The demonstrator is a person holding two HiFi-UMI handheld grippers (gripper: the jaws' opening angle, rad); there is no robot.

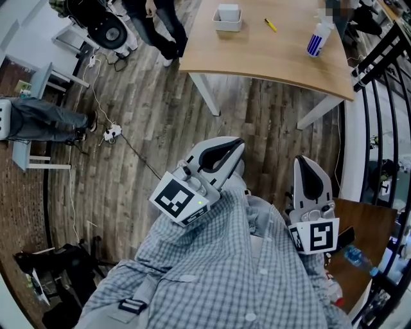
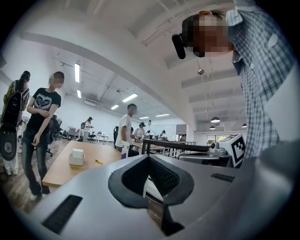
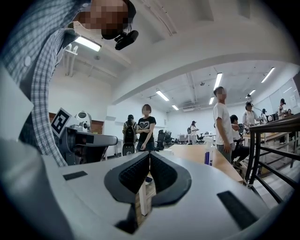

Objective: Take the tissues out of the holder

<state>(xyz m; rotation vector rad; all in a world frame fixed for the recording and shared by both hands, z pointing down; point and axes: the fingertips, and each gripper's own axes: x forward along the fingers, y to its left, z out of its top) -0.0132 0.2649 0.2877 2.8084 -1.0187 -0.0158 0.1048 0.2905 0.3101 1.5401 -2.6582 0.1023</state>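
Left gripper (image 1: 239, 144) and right gripper (image 1: 308, 162) closed tight on nothing, well apart from the tissue holder (image 1: 228, 26).
Smooth grey shells end in ribbed black pads (image 3: 133, 174) pressed together, above a dark plank floor (image 1: 160, 122). The white, box-shaped holder, white tissues (image 1: 228, 11) showing inside, stands on the pale wooden table (image 1: 257, 58), near a yellow pen (image 1: 270, 25) and a blue-striped white bottle (image 1: 316, 40).

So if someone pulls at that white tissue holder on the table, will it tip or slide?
Probably slide rather than tip: the tissue holder looks low and wide, flat on the smooth wooden table. It seems small and thin-walled, so likely light. The tissues standing above its rim are probably soft and floppy.
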